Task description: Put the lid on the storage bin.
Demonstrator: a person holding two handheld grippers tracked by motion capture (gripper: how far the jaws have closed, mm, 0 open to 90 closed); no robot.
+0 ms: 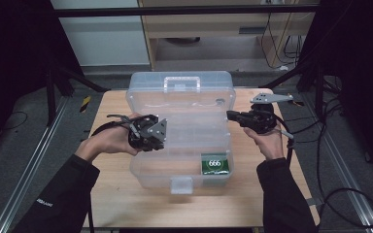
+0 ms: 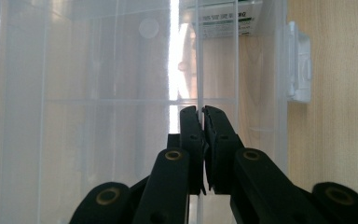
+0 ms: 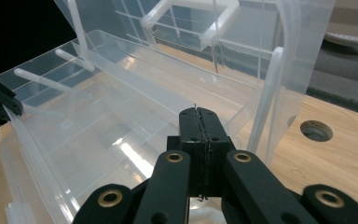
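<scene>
A clear plastic organizer box (image 1: 179,141) sits in the middle of the table (image 1: 252,199), its lid raised toward the far edge. The left gripper (image 2: 201,112) has its jaws pinched on a thin clear wall at the box's left side. The right gripper (image 3: 200,112) hangs at the box's right side, jaws pressed together on nothing. A green packet (image 1: 215,164) lies in the box's near right compartment.

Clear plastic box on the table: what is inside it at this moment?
Inside the clear plastic box, a green packet marked 666 lies in the near right compartment. The other compartments look empty, though the left tongs cover part of the left side.
</scene>
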